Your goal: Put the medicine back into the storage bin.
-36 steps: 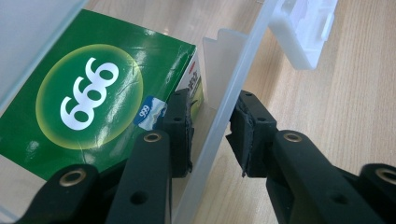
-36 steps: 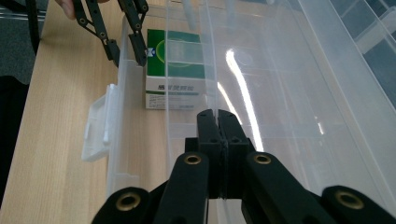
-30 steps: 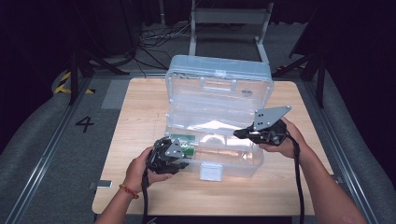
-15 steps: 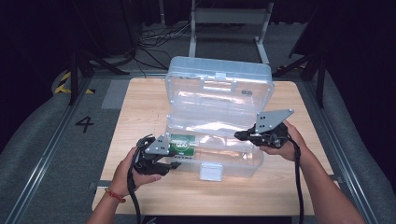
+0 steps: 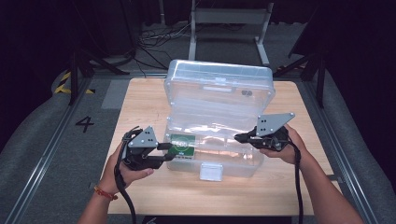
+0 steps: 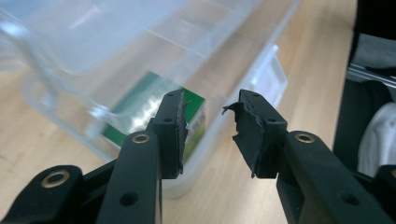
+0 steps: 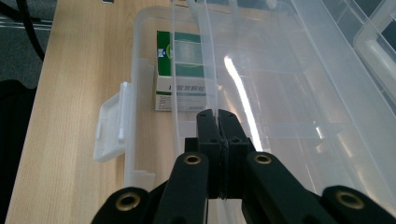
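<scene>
The green box (image 6: 154, 109) is blurred behind the clear container's (image 6: 93, 116) wall in the left gripper view, its print unreadable. In the right gripper view the container's (image 7: 299, 93) far end runs off the top edge, and the small lettering on the box (image 7: 180, 70) cannot be read.

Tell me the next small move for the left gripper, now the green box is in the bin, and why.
Probably draw the left gripper back from the clear bin. Its jaws stand open and empty, and the green box already lies inside, so nothing seems left to hold. The right gripper is shut at the bin's rim.
</scene>
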Available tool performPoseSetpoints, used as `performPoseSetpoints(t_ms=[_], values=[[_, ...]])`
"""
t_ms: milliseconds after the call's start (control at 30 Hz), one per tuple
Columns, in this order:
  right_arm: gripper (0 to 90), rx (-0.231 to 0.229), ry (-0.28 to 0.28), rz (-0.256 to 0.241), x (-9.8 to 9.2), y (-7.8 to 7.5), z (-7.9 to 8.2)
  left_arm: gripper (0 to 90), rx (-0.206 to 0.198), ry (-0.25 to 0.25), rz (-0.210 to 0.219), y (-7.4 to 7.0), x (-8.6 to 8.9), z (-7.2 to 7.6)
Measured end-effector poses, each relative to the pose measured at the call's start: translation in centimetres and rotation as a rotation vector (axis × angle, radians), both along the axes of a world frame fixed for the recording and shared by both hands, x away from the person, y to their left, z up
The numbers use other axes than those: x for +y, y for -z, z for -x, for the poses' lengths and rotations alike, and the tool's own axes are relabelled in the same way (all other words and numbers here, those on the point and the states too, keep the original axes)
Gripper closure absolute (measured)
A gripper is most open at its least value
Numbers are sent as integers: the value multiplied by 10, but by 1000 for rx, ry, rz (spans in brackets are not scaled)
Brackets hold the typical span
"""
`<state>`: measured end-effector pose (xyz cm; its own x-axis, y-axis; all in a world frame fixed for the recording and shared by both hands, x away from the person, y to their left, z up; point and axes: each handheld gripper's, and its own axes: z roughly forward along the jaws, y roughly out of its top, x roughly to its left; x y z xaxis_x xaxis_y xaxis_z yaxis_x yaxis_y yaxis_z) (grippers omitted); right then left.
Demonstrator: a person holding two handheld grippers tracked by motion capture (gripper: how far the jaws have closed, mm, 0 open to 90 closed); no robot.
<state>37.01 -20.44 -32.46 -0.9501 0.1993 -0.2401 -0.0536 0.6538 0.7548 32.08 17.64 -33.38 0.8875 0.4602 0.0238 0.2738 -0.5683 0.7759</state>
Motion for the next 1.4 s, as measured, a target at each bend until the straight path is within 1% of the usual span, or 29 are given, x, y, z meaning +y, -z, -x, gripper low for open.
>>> performPoseSetpoints(t_ms=[33, 67, 100, 133, 167, 200, 233, 267, 300, 333, 367, 400, 433, 533, 600, 633, 667, 800, 933, 967, 1033, 1100, 1133, 1167, 1233, 1400], values=[[896, 1, 1, -1, 0, 0, 0, 629, -13, -12, 8, -4, 0, 0], [896, 2, 1, -2, 0, 1, 1, 632, -19, -19, 6, -6, 0, 0], [896, 0, 2, -2, 0, 1, 1, 638, -25, -31, 17, -9, 0, -1], [896, -2, 4, -4, 0, 1, 2, 656, -35, -38, 12, -13, 0, -3], [895, -4, 2, -6, -1, 2, 2, 680, -47, -44, 9, -16, 0, -4], [895, -4, 4, -9, -1, 2, 2, 701, -68, -62, 20, -19, -1, -5], [895, -5, 5, -15, -1, 3, 3, 740, -82, -60, 29, -21, -1, -7], [895, -8, 6, -17, -1, 3, 3, 790, -84, -61, 34, -23, -2, -9], [894, -10, 7, -18, -2, 3, 3, 808, -93, -70, 21, -25, -3, -11], [894, -10, 7, -18, -2, 3, 3, 850, -93, -70, 21, -25, -3, -11], [894, -12, 9, -19, -2, 3, 3, 850, -108, -77, 15, -28, -4, -14], [893, -13, 10, -19, -2, 3, 4, 874, -102, -82, 17, -29, -6, -16], [893, -14, 13, -19, -2, 3, 4, 888, -109, -87, 9, -30, -6, -18], [892, -19, 14, -22, -2, 4, 5, 896, -121, -104, -3, -33, -9, -24], [892, -21, 16, -27, -2, 5, 6, 898, -119, -111, 1, -36, -11, -28], [892, -20, 17, -28, -3, 5, 6, 898, -129, -126, -3, -38, -11, -31], [892, -20, 17, -29, -3, 5, 6, 898, -133, -126, -5, -40, -11, -33], [890, -24, 19, -34, -3, 6, 7, 899, -137, -151, 38, -45, -11, -40], [889, -29, 23, -36, -3, 7, 9, 900, -138, -174, 48, -46, -12, -43], [889, -31, 23, -36, -3, 7, 9, 900, -145, -178, 47, -46, -12, -44], [889, -30, 24, -36, -3, 8, 10, 900, -147, -185, 51, -47, -12, -45], [887, -36, 27, -33, -3, 9, 12, 900, -141, -203, 68, -47, -11, -47], [887, -35, 26, -32, -3, 9, 12, 900, -147, -213, 70, -47, -11, -48], [887, -35, 26, -33, -3, 10, 13, 900, -140, -217, 77, -48, -11, -49], [886, -37, 26, -32, -3, 10, 13, 900, -144, -218, 74, -48, -10, -50], [883, -44, 29, -31, -3, 12, 16, 900, -147, -254, 80, -48, -8, -52]])
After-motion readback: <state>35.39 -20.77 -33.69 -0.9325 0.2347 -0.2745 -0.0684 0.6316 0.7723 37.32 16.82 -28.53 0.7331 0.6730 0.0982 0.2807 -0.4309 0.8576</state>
